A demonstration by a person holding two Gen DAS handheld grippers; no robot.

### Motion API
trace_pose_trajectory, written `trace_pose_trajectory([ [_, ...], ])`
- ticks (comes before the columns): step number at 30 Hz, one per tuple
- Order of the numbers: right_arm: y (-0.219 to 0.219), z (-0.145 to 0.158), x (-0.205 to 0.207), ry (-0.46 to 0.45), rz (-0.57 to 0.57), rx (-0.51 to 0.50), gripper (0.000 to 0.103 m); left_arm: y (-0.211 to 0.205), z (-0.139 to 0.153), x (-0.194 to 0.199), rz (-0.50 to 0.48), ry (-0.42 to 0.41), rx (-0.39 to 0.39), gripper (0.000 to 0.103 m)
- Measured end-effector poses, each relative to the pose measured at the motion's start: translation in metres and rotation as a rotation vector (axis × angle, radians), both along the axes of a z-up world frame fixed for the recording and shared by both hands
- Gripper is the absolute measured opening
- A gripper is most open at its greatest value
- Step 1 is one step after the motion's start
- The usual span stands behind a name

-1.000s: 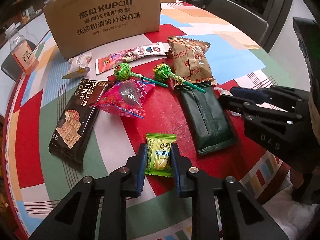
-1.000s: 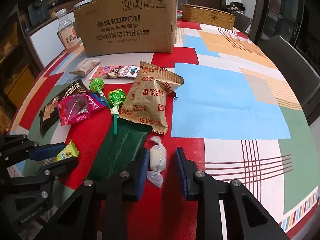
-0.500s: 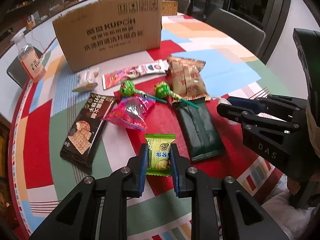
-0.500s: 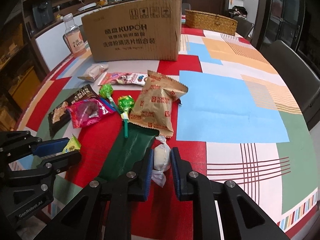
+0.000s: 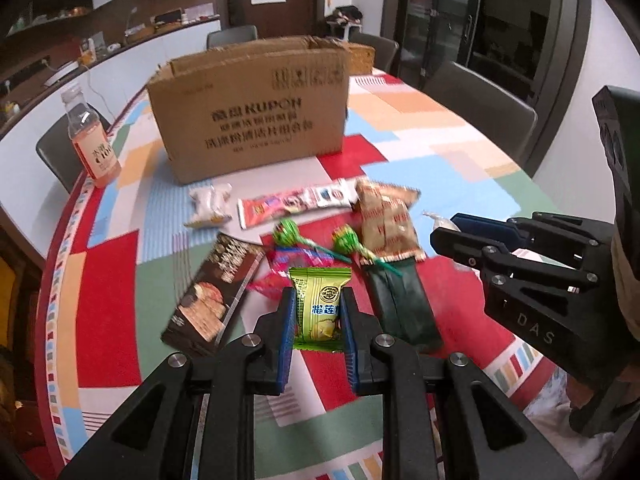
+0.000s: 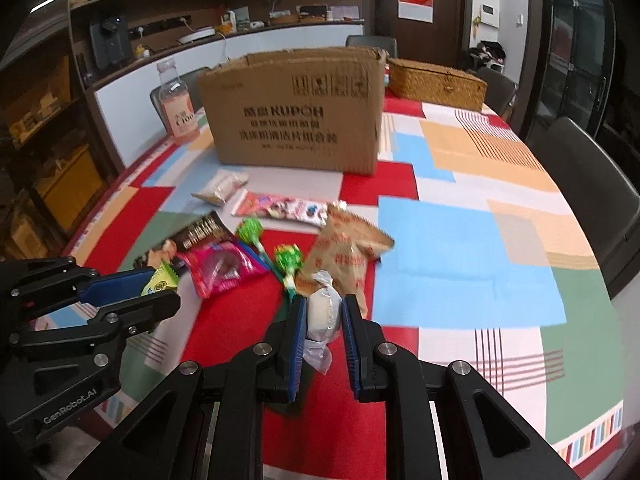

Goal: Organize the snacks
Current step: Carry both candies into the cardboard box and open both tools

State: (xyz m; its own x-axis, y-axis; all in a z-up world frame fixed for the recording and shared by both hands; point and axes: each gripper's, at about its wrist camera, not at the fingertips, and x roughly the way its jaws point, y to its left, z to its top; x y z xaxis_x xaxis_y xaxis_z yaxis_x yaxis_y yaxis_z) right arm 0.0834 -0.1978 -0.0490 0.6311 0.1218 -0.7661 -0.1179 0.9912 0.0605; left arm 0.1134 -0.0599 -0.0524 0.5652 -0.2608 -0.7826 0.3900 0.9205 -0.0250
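The left gripper (image 5: pixel 318 314) is closed on a green sachet (image 5: pixel 319 304), pads pressing both its sides, held up off the worktop (image 5: pixel 460 184). The right gripper (image 6: pixel 324 320) is closed on a white candy (image 6: pixel 323 314), its twisted wrapper ends sticking out above and below the pads.

In the left wrist view the right gripper (image 5: pixel 446 228) sits at 3 o'clock. A cardboard box (image 5: pixel 256 120) stands at 12 o'clock, open at the top, with a bottle (image 5: pixel 90 136) at 10 o'clock beside it. Between box and sachet lie the loose snacks: a white pack (image 5: pixel 210 204), a long pink bar (image 5: pixel 296 204), a brown biscuit bag (image 5: pixel 386 224), two green lollipops (image 5: pixel 286 236), a pink pouch (image 5: pixel 276 276) partly hidden behind the sachet, a dark cracker pack (image 5: pixel 216 296) at 9 o'clock and a dark green pack (image 5: pixel 402 304) at 3 o'clock, just beside the sachet.

In the right wrist view a wicker basket (image 6: pixel 436 84) stands at 1 o'clock, right of the box
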Motion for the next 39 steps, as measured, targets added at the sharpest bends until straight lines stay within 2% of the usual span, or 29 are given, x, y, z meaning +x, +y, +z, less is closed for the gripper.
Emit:
trace_pose_trajectory([
  [14, 0.009, 0.052, 0.057, -0.177, 0.053, -0.020, 0.019, 0.017, 0.054, 0.051, 0.059, -0.209, -0.015, 0.022],
  [23, 0.013, 0.092, 0.102, -0.302, 0.062, -0.017, 0.019, 0.023, 0.094, 0.097, 0.085, -0.301, -0.046, 0.022],
  [28, 0.011, 0.112, 0.130, -0.334, 0.062, -0.025, 0.019, 0.023, 0.118, 0.125, 0.092, -0.361, -0.046, 0.022],
  [31, 0.009, 0.120, 0.143, -0.347, 0.065, -0.022, 0.019, 0.023, 0.125, 0.141, 0.095, -0.365, -0.042, 0.022],
  [35, 0.007, 0.128, 0.167, -0.339, 0.064, 0.000, 0.019, 0.021, 0.131, 0.170, 0.088, -0.324, -0.072, 0.022],
  [39, 0.004, 0.130, 0.192, -0.318, 0.055, 0.007, 0.019, 0.018, 0.129, 0.197, 0.090, -0.291, -0.060, 0.022],
])
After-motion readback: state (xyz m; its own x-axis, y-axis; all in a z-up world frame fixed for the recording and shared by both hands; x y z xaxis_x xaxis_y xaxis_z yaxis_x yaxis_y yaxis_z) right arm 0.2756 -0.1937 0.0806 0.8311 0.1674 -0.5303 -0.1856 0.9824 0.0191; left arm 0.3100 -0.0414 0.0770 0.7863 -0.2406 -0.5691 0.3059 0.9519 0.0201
